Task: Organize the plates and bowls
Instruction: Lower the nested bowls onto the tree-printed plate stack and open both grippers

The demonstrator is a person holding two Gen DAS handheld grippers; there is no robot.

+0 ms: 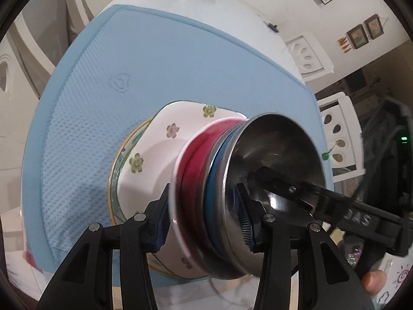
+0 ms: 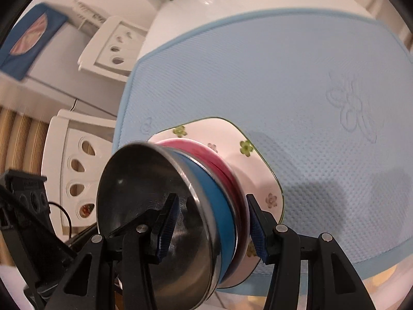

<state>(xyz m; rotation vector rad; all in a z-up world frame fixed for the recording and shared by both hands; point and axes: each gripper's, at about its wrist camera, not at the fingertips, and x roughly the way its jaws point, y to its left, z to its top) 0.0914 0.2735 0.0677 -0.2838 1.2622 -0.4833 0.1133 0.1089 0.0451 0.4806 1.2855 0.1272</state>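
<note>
Taking the stack of nested dishes as landmark and reading the left wrist view from its left: the white square ceramic plate with painted flowers (image 1: 144,155) sits at the stack's bottom on the pale blue textured mat (image 1: 160,64) that covers the white tabletop (image 1: 227,7). Next comes the red-rimmed round bowl (image 1: 192,170), then the blue-banded bowl (image 1: 214,178), then the shiny steel bowl (image 1: 273,160) on top.

The left gripper (image 1: 204,219) has its fingers (image 1: 160,227) clamped across the stack's rims, one pad against the red bowl's outside, the other inside the steel bowl. The right gripper (image 2: 211,227) pinches the stack's opposite edge likewise.

The stack probably feels heavy, stiff and breakable; smooth steel may slip, so opposing rim grips seem wise.
</note>
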